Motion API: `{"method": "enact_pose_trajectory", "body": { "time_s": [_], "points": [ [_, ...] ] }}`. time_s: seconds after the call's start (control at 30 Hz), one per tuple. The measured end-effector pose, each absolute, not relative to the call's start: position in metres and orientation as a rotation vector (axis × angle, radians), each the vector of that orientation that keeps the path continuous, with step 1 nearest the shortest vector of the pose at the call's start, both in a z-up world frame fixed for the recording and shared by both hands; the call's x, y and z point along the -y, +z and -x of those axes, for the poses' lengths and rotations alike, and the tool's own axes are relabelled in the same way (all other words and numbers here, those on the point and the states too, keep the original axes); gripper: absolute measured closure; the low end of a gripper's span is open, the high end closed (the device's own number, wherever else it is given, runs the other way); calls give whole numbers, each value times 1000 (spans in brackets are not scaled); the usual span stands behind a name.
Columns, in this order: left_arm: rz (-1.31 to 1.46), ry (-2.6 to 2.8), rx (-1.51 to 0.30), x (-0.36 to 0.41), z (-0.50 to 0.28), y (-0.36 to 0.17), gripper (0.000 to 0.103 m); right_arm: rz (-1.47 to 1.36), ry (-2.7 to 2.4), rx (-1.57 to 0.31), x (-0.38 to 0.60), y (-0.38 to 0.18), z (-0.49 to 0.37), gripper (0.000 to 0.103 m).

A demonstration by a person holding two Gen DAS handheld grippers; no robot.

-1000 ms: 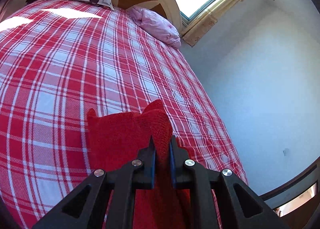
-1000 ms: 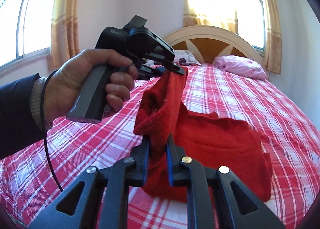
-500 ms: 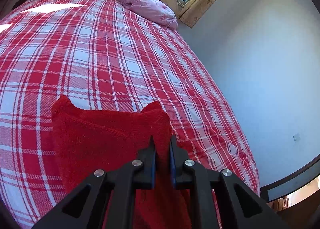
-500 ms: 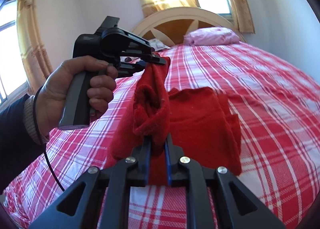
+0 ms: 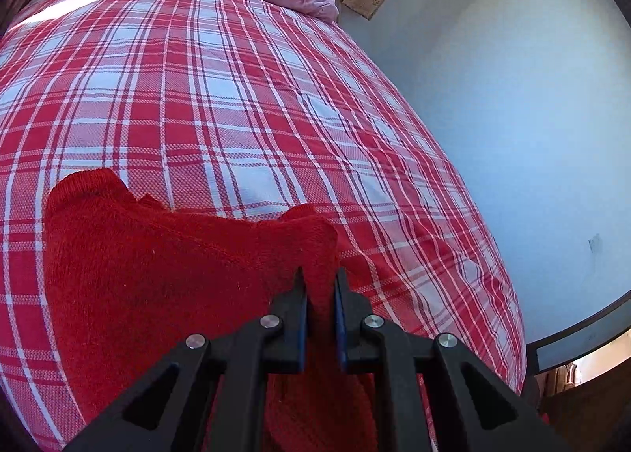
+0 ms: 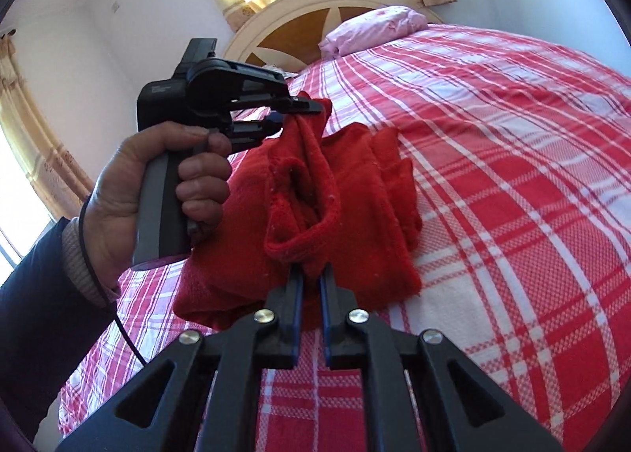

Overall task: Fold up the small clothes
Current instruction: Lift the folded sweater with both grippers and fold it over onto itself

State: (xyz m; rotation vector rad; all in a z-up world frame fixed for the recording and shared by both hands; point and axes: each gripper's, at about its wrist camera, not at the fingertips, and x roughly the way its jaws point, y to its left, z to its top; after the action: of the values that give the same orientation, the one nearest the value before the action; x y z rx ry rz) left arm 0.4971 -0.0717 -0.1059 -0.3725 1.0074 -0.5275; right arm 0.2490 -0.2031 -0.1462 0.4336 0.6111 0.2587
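The red knitted garment (image 6: pixel 355 215) lies partly on the plaid bedspread (image 6: pixel 512 176), near the foot of the bed, with one edge lifted off the cloth. I have that edge pinched at two spots: my right gripper (image 6: pixel 311 274) is clamped on the near hem, and my left gripper (image 6: pixel 292 113), seen from the right wrist view with my left hand (image 6: pixel 157 191) around its grip, bites the far end of the same edge, just above the pile. From the left wrist view the left gripper (image 5: pixel 320 286) has red knit squeezed between its jaws, and the rest of the garment spreads to the left over the bed.

I judge this to be the middle of a fold: the lifted edge is up, and the lower layer rests flat beneath. The next move calls for carrying both pinched corners across together, keeping the edge taut between them, laying it down level with the opposite side, then letting go. Beyond, a pink pillow (image 6: pixel 374 30) sits against the headboard (image 6: pixel 299 18).
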Motion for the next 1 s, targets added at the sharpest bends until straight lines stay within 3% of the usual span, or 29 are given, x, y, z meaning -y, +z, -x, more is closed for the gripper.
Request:
{"method": "enact_pose_trajectory", "body": {
  "time_s": [0.33,0.4,0.6,0.8,0.9,1.0],
  "points": [
    [207,-491,-1024,108,-495,-111,91,-578,241,-664,226,-168,-245,93],
    [164,-476,-1025,113,-491,-102,87,-613,244,-671,230,-171,-246,93],
    [78,-513,-864,107,-452,-57,86,-674,229,-660,240,-175,-242,91],
    [46,-449,-786,61,-401,-62,86,-704,200,-607,248,-171,-228,86],
    [39,-411,-777,36,-377,-77,86,-718,131,-562,256,-165,-213,60],
    [47,-411,-758,25,-360,-89,86,-679,49,-471,259,-150,-194,56]
  ]
}}
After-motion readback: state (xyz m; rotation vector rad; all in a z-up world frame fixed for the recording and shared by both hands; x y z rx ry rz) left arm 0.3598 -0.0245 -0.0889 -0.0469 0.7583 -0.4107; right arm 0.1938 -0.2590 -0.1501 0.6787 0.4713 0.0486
